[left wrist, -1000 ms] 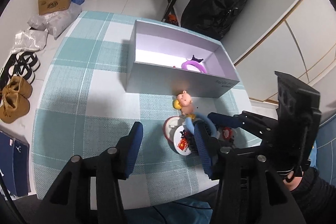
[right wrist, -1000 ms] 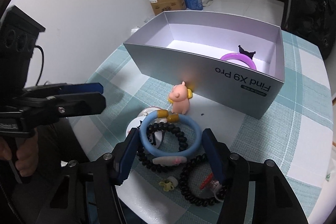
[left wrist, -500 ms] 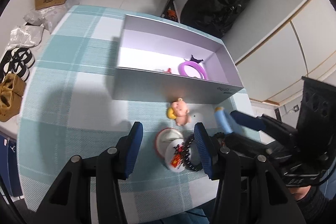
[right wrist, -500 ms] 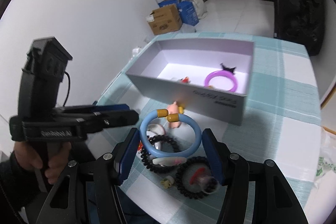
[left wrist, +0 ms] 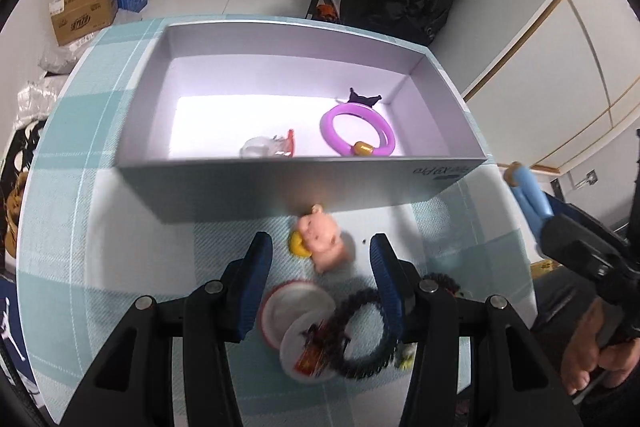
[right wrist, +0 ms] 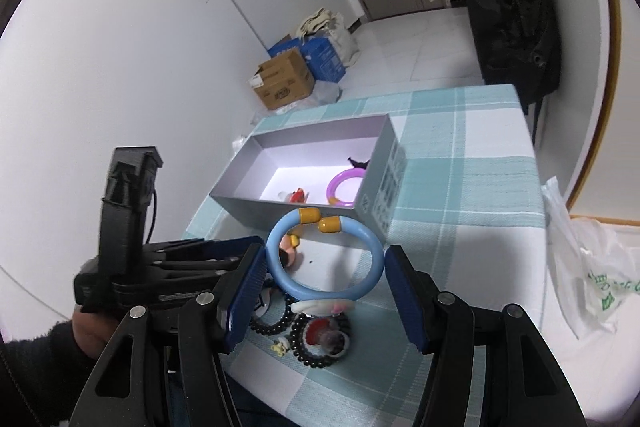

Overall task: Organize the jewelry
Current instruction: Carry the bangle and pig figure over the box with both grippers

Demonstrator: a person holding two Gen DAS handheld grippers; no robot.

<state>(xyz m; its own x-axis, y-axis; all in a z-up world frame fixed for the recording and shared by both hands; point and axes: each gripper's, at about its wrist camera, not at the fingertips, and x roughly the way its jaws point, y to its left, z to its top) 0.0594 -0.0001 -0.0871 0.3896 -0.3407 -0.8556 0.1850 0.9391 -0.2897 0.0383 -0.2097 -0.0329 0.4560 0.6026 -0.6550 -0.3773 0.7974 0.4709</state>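
On the teal-and-white checked tablecloth (left wrist: 60, 227) stands an open grey box (left wrist: 280, 187) with a pale lilac interior. Inside it lie a purple bangle (left wrist: 357, 131) with a gold bead and a dark bow-shaped charm, and beside it a small clear item with a red part (left wrist: 272, 147); its exact nature cannot be determined.

Right gripper (right wrist: 326, 281): raised above the table, its blue pads pinching a light blue bangle (right wrist: 324, 259) from both sides. The bangle has two yellow end caps at the top and a white-and-pink charm at the bottom. It is clear of the cloth and on the near side of the box.

Left gripper (left wrist: 320, 279): jaws spread, nothing between the pads. It hovers over the loose pieces in front of the box.

Loose items on the cloth: a pink pig figure (left wrist: 324, 243) just beside the box's front wall; a round red-rimmed white case (left wrist: 298, 311); black bead bracelets (left wrist: 360, 331) overlapping it; a small yellow-white trinket (right wrist: 280, 347).

A person's hand (left wrist: 592, 351) grips the right tool's handle.
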